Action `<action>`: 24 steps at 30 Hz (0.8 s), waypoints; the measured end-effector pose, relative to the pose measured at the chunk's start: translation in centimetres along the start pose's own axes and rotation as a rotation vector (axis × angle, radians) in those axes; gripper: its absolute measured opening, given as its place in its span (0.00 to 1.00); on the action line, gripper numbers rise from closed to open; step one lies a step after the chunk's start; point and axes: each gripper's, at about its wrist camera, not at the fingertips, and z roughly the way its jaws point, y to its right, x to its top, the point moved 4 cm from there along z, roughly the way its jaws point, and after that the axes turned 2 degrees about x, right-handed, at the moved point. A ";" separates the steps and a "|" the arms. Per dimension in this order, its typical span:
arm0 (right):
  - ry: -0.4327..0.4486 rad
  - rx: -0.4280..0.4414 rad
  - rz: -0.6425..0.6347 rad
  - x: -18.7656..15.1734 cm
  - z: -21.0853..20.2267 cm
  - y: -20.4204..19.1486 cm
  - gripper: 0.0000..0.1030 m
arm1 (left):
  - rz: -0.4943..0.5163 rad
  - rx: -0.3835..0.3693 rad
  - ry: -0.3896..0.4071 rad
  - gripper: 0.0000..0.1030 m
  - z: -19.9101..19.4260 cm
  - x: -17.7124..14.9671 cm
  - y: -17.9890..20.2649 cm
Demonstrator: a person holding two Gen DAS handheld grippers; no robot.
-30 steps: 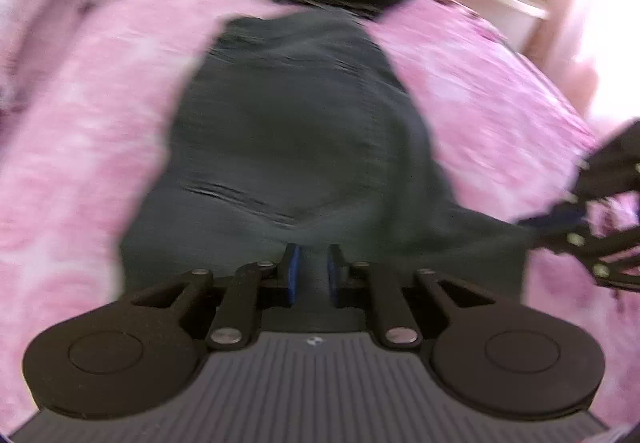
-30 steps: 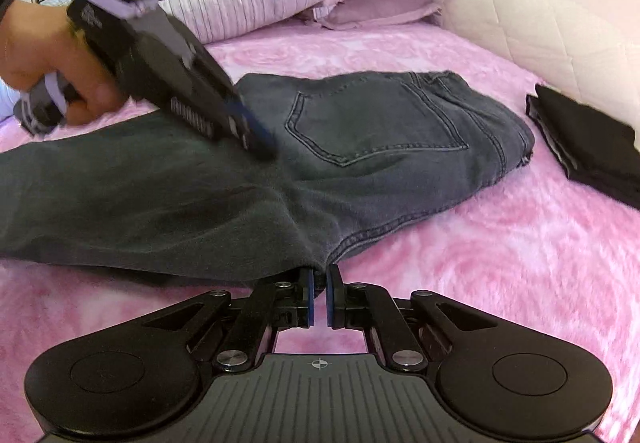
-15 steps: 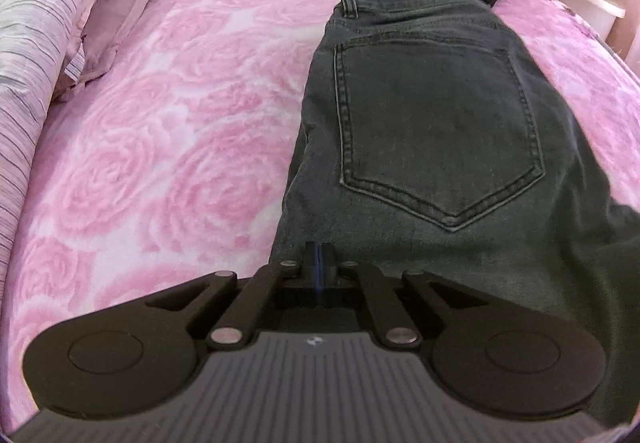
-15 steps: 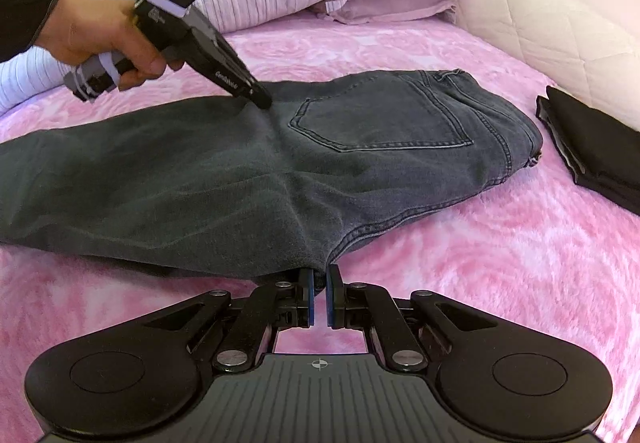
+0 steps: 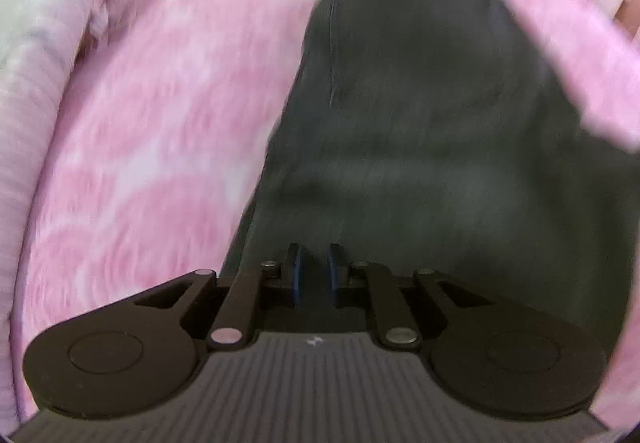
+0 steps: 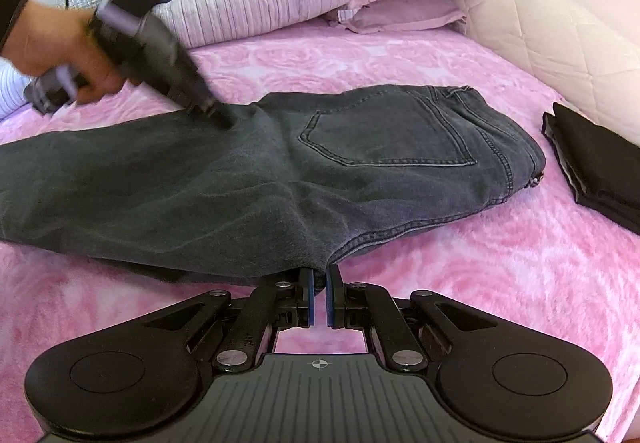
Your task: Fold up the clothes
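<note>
Pink bedspread [image 6: 460, 283] — jeans [image 6: 240, 183] against right tool [image 6: 318, 297].

Matte black right claw [image 6: 318, 297] with blue pads, silver screws, ribbed grey housing, crosshair mark.

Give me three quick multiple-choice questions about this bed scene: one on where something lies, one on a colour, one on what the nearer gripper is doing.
1. Where does the folded black garment lie?
A. past the waistband of the dark grey denim jeans
B. on the pillows
C. on the floor

2. What colour is the rose-patterned fleece bedspread?
A. blue
B. pink
C. white

3. What state is the right gripper in?
A. wide open
B. out of view
C. pinching the jeans' edge

Answers: 1 A, it sits just beyond the waist end; 2 B, pink throughout; 3 C, denim sits between its nearly closed fingers.
</note>
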 end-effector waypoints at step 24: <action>-0.166 -0.156 0.069 2.4 -8.8 2.5 0.73 | -0.650 0.214 -0.112 0.84 -21.2 -11.2 7.1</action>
